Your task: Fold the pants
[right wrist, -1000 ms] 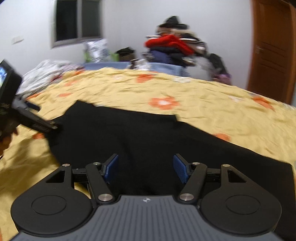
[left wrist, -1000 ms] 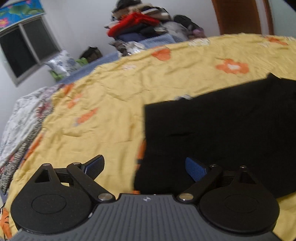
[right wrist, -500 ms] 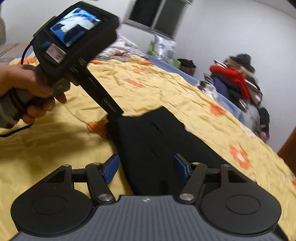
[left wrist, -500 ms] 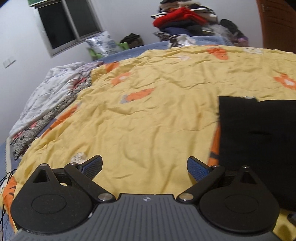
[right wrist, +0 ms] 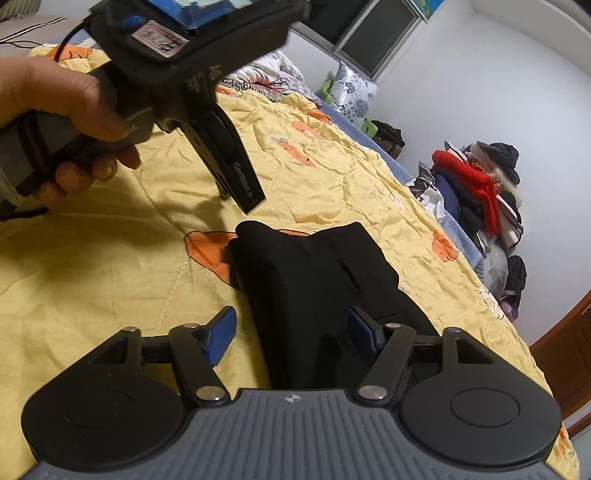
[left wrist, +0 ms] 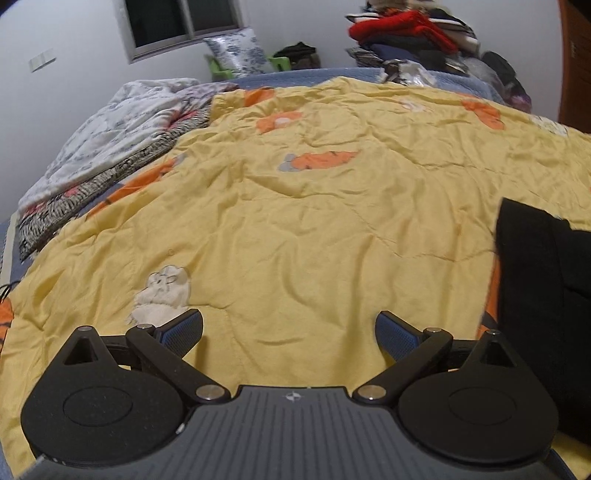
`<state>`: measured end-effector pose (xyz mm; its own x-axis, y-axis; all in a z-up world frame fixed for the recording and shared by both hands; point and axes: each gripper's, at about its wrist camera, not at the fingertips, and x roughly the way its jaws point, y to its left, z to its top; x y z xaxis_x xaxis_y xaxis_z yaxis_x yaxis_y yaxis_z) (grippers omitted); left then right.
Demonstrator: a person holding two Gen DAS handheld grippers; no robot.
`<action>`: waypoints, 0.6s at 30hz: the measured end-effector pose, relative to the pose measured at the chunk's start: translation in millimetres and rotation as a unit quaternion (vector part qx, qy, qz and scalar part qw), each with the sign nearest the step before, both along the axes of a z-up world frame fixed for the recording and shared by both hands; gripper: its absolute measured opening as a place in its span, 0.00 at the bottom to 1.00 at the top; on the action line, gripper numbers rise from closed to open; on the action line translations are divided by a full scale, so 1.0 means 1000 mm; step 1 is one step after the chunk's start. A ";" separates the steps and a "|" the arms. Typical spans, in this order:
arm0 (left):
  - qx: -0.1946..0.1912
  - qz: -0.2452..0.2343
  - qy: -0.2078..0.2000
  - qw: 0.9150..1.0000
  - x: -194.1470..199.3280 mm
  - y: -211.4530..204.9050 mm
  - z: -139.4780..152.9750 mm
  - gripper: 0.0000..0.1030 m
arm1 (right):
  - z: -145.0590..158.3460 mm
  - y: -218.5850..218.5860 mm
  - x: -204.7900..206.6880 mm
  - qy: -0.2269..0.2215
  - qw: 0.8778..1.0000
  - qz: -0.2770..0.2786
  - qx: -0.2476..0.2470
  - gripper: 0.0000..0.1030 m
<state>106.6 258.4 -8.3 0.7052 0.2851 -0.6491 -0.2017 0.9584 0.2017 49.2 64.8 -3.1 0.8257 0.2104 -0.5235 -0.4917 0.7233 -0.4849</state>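
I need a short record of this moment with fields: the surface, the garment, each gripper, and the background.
surface: yellow quilt with orange patches, spread over the bed
garment: black pants, folded into a compact stack on the quilt
left gripper: left gripper open, nothing between its fingers, over bare quilt; the pants lie at the right edge of its view
right gripper: right gripper open, its jaws have just been opening; the pants lie between the fingers, not pinched
person: hand holds the left gripper's handle
background: pile of clothes by the white wall, window
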 end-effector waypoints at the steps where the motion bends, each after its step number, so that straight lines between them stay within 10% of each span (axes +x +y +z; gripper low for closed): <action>1: -0.002 0.004 0.000 1.000 0.000 0.002 0.000 0.99 | 0.000 -0.001 0.000 -0.001 1.000 -0.002 0.001 0.70; 18: -0.025 0.017 -0.010 0.999 0.000 0.012 -0.005 1.00 | -0.013 0.017 -0.006 -0.075 0.994 -0.003 -0.082 0.70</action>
